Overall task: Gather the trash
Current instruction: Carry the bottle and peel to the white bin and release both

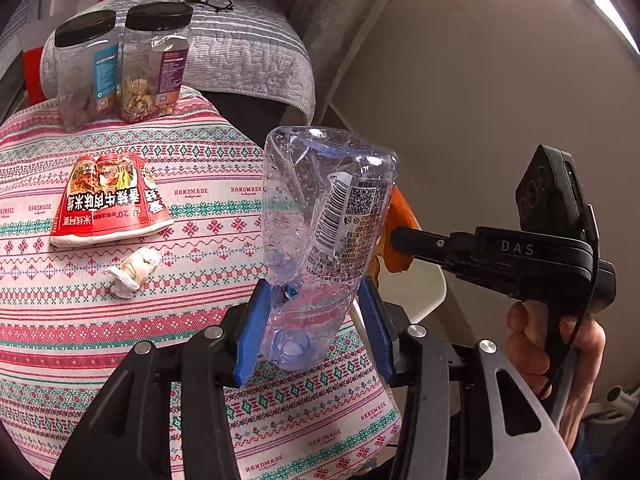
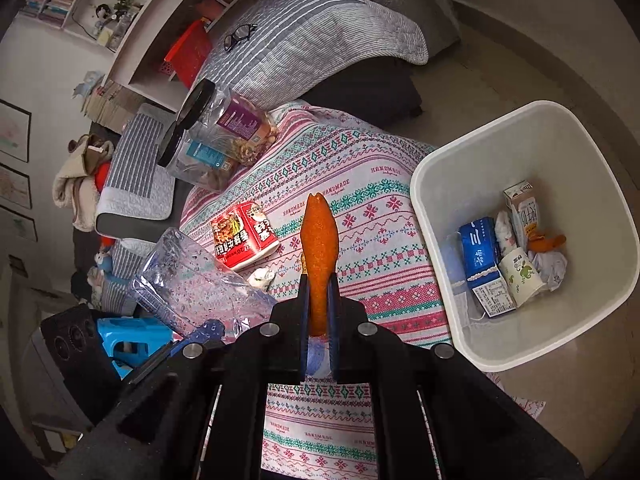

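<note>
My left gripper [image 1: 316,320] is shut on the neck end of a crumpled clear plastic bottle [image 1: 328,216], which stands up between the blue pads above the patterned cloth. The bottle [image 2: 192,280] also shows at the left of the right wrist view. My right gripper [image 2: 319,304] is shut on a strip of orange peel [image 2: 319,248] that sticks out past its tips. In the left wrist view the right gripper [image 1: 394,236] hangs just right of the bottle, a hand on its grip. On the cloth lie a flattened red noodle cup [image 1: 108,200] and a crumpled tissue [image 1: 132,272].
A white bin [image 2: 520,132] stands on the floor right of the cloth-covered table [image 2: 360,208], with cartons, a paper cup, tissue and peel inside. Two black-lidded jars [image 1: 86,72] [image 1: 156,64] stand at the table's far edge. Glasses [image 1: 208,0] rest on a grey striped cushion behind.
</note>
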